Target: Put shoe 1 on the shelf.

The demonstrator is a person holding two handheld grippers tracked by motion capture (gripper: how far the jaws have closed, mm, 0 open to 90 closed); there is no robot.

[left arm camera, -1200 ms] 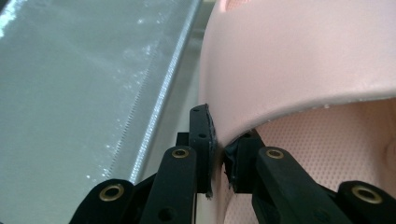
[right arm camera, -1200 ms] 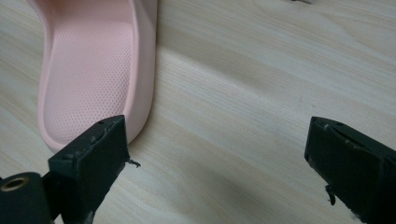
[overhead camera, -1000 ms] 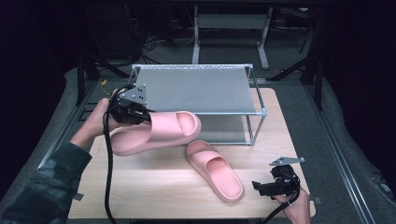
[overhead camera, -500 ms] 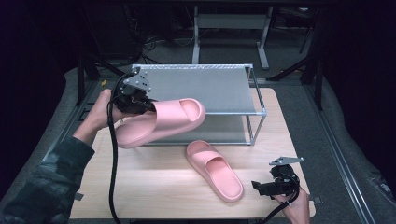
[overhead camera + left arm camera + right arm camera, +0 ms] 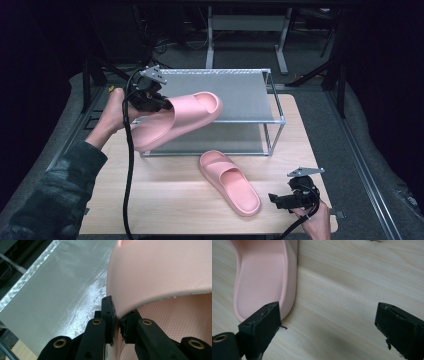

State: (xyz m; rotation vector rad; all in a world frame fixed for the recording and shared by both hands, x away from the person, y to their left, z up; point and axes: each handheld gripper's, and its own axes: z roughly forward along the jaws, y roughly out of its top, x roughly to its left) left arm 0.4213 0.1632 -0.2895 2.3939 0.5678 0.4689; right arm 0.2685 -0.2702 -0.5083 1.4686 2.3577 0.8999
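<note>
I hold one pink slipper (image 5: 175, 120) up in the air with my left gripper (image 5: 150, 100), its jaws pinched tight on the strap edge so the slipper won't drop. Its toe pokes over the top shelf of the rack (image 5: 240, 92), because I think it goes there. My right gripper (image 5: 292, 197) waits wide open beside the other slipper (image 5: 230, 182) on the table (image 5: 165, 200), ready to grab it.

Pink slippers (image 5: 175, 120) (image 5: 231, 181); grey mesh rack (image 5: 240, 92); pale wood-grain table (image 5: 165, 200); black grippers (image 5: 162, 104) (image 5: 272, 199).
</note>
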